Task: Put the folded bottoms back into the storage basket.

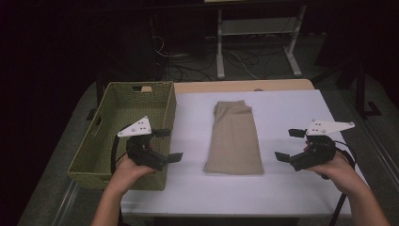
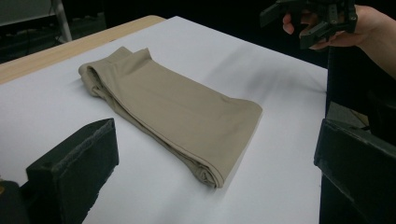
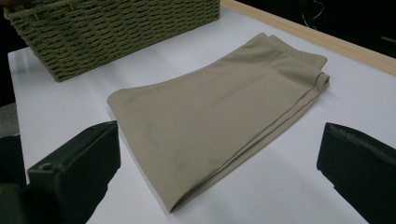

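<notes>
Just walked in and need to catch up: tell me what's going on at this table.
A person holds a two-jaw gripper in each hand, either side of a folded tan garment lying flat on the white table. The left gripper and the right gripper are both open, hovering, touching nothing. An empty green woven basket sits at the table's left edge, the left gripper over its near right corner.

The room is dim, its far side and left edge nearly black. The table (image 1: 291, 188) has a white top, with a strip of pale wood (image 1: 244, 86) along its far edge. Beyond it stands a white metal frame (image 1: 256, 33) on two legs with a low shelf, and a tangle of dark cables (image 1: 197, 63) lies on the grey floor (image 1: 329, 61) beside it.
</notes>
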A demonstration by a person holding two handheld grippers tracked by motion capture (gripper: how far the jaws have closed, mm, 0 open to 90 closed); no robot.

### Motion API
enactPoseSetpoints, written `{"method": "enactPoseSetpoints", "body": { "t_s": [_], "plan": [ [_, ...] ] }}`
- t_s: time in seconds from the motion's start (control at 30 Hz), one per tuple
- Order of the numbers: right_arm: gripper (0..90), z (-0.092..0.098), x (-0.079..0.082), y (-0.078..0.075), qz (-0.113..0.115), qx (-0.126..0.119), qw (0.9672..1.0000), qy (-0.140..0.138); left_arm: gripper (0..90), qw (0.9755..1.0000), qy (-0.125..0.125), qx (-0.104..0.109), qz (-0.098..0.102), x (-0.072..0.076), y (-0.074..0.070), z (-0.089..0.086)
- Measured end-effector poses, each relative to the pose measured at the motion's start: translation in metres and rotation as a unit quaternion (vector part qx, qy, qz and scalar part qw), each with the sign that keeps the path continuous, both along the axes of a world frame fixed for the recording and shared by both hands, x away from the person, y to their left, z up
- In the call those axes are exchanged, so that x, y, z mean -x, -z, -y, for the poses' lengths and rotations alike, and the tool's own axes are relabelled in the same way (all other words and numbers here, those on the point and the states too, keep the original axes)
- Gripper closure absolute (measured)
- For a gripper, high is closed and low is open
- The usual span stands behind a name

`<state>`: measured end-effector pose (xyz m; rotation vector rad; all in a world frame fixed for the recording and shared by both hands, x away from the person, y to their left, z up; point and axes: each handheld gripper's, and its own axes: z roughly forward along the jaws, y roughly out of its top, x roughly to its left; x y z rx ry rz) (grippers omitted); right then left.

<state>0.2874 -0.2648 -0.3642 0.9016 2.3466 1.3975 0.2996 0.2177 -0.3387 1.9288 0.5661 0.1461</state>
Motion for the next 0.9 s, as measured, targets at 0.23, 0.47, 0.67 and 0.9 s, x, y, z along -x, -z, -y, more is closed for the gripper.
{"method": "enactPoseSetpoints", "body": {
  "t_s": [0.23,0.47,0.67,0.9],
  "plan": [
    [0.0,0.001,0.002,0.003,-0.002,0.002,1.0000,-0.001,0.3,1.0000,0.007,-0.001,-0.002,0.000,0.000,0.001],
    [0.0,0.000,0.002,0.007,-0.008,0.005,0.9999,-0.005,0.6,0.9999,0.009,0.005,-0.007,0.000,0.000,0.000],
    [0.0,-0.003,0.001,0.013,-0.015,0.006,0.9998,-0.014,0.7,1.0000,0.007,0.006,0.000,0.001,0.000,-0.001],
    [0.0,-0.008,0.000,0.019,-0.019,0.012,0.9994,-0.026,0.7,0.9999,0.001,0.016,0.002,0.002,0.000,-0.003]
  ]
}}
